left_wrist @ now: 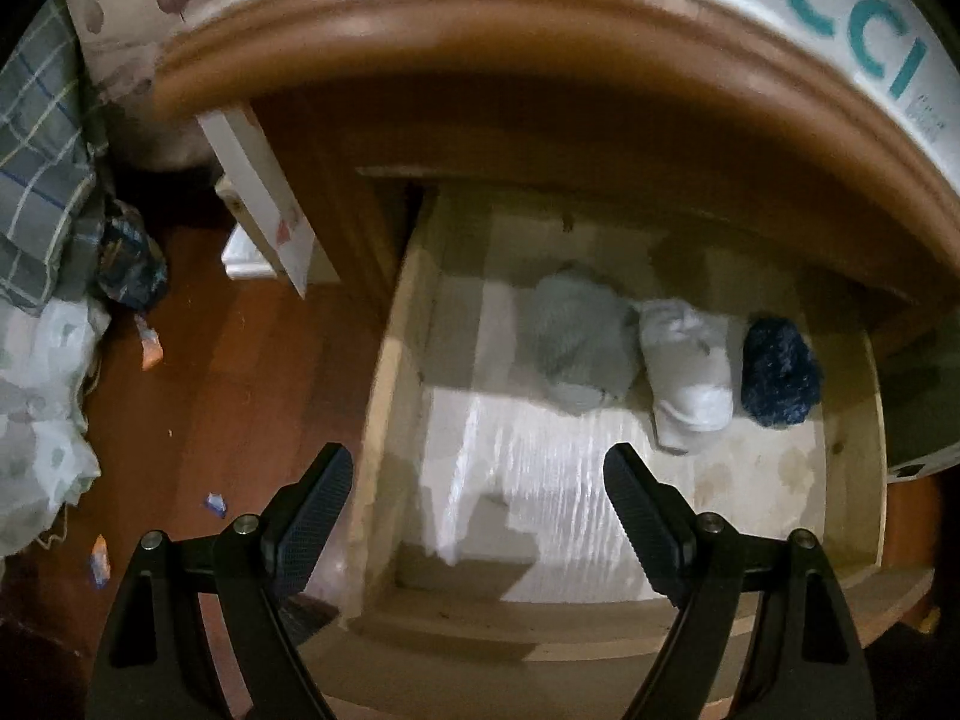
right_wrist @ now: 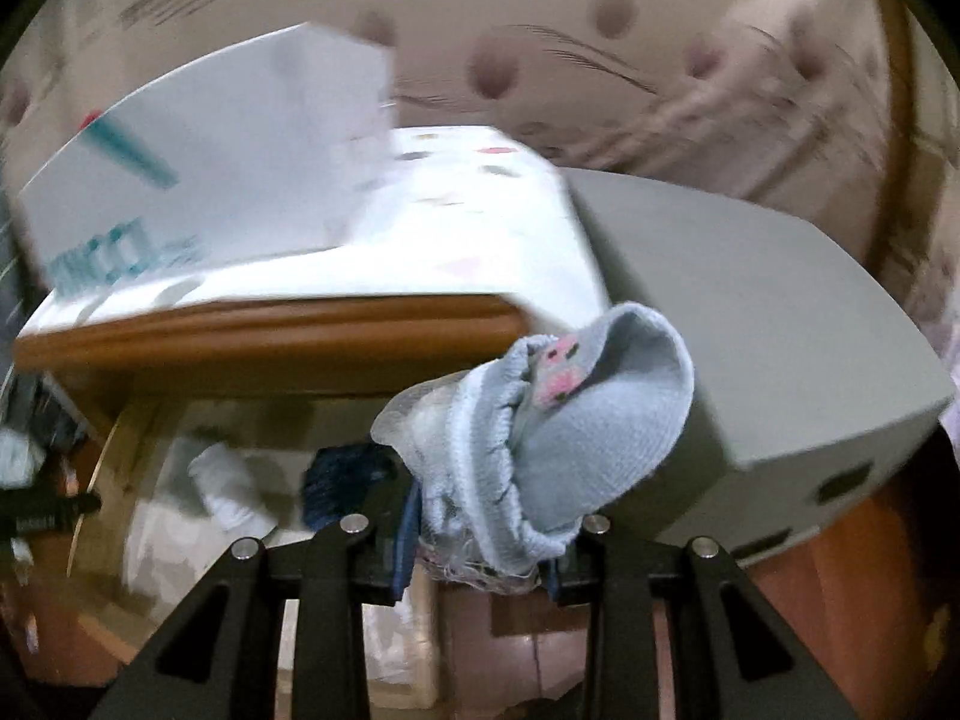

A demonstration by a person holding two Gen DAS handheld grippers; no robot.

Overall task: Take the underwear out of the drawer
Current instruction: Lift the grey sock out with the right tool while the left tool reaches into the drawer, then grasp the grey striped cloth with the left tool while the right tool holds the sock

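**Underwear clear of the drawer, three bundles left inside**

Underwear (right_wrist: 528,450) in pale blue, with a pink patch near the waistband, hangs bunched from the right gripper (right_wrist: 480,564), whose jaws are pinched narrow on the fabric near the elastic. It sits above and in front of the open drawer (right_wrist: 150,480), level with the wooden edge of the dresser top (right_wrist: 270,330), so by the look of it this piece is already out. A white box (right_wrist: 210,180) with teal lettering and a grey box (right_wrist: 750,312) crowd the top.

The left gripper (left_wrist: 480,516) points down into the drawer with its jaws spread wide and nothing between them. Below it the pale lining (left_wrist: 540,480) is bare. Further back lie three rolled bundles in a row: a grey-blue bundle (left_wrist: 576,348), a white bundle (left_wrist: 684,372) touching it, and a dark blue bundle (left_wrist: 777,378) just beside the white one. Whether each is underwear or socks cannot be told from here.

To do this step well, the right hand should carry its piece well clear of the dresser edge before letting go, since the loose cloth dangles and could catch on the wooden lip. The left hand's likely next target is the grey-blue bundle, the nearest one. It should come down with one finger on each side of the roll and close across the thickest part, so that the white one touching it is not dragged along.
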